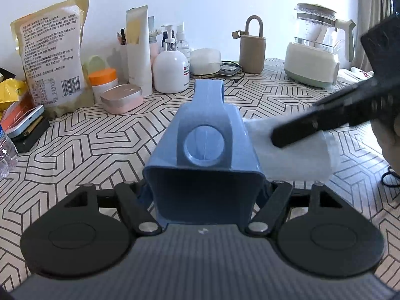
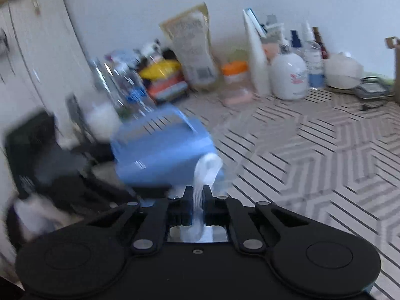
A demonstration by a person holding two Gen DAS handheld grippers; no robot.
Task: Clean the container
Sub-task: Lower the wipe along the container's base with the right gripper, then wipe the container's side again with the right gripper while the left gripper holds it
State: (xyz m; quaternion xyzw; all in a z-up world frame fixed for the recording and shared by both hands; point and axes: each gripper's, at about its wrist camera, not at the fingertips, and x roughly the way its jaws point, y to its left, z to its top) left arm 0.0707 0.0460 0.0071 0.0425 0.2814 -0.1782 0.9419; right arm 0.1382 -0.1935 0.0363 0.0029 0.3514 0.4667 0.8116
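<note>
Blue plastic container, box-shaped with a round hole in its raised handle, lies on its side between the left gripper's jaws, which clasp its two walls near the open mouth; it is held over the near middle of the patterned tablecloth. Right gripper: jaws clenched on a white wipe, whose free end touches the container's right flank. Step in hand, as judged: wiping the outer wall. Next move calls for drawing the wipe along that wall, then into the mouth, while the left grip stays firm. Beyond, far left to far right: a printed food pouch, a white pump bottle, a glass kettle.
</note>
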